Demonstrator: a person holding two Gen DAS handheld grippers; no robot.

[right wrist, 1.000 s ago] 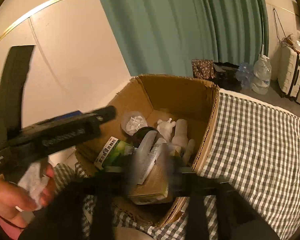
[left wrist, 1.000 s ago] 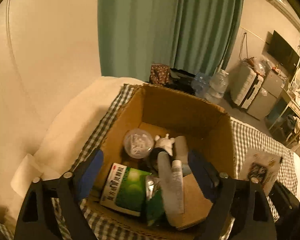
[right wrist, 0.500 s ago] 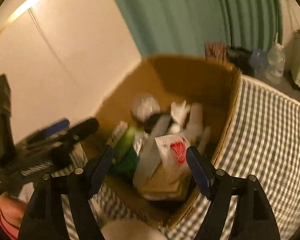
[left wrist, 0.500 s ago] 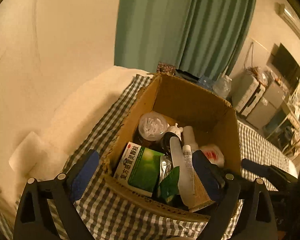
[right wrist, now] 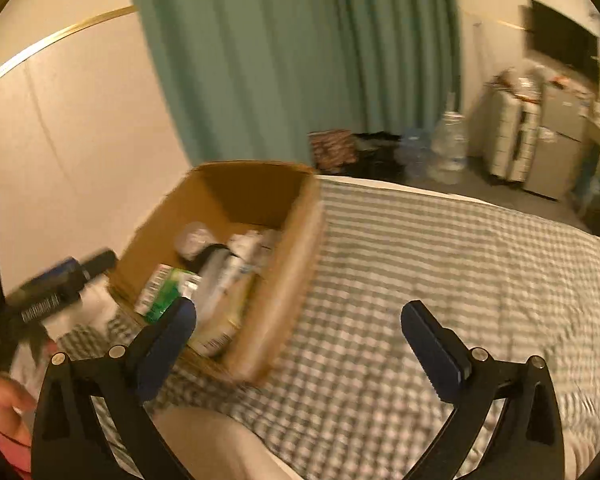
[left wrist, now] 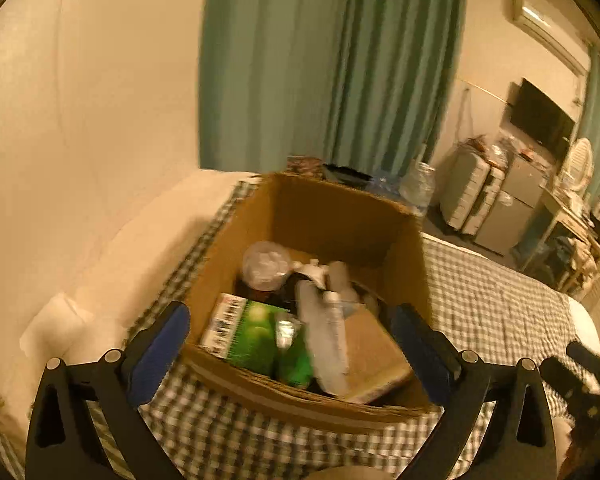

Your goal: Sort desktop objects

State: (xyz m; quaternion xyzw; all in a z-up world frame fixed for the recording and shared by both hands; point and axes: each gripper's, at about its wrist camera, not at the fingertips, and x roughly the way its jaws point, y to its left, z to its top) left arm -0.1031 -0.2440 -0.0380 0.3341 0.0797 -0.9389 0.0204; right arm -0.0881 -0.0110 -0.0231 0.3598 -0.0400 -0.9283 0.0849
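Left wrist view looks down over a cardboard box (left wrist: 332,216) standing on a green-and-white checked cloth (left wrist: 492,304), close to the cloth's left edge where a pale wall rises. Inside the box, toward its near left corner, lies a green carton (left wrist: 248,330) with a white printed end; beside it on the right sits a small green packet (left wrist: 294,356), and a pale tube (left wrist: 326,330) slants across the middle, partly over a tan flat cardboard piece (left wrist: 374,354) at the near right corner. A round clear lidded tub (left wrist: 266,266) rests toward the far left of the box floor, with a small white figure (left wrist: 314,270) just beside it, though blur hides its details. The left gripper (left wrist: 288,340) hangs above the box's near wall with its jaws opening, released, the blue pads spread past the carton on one side and the flat piece on the other, pressing on neither. Right wrist view shows the right gripper (right wrist: 298,334) over the checked cloth at the box's right wall, jaws opening and grasping nothing, only cloth and the box edge seen between the pads. A person's hand (right wrist: 4,412) shows at the lower left edge of that view, below the dark body of the left gripper. Green curtains (right wrist: 300,60) hang behind the far edge of the cloth
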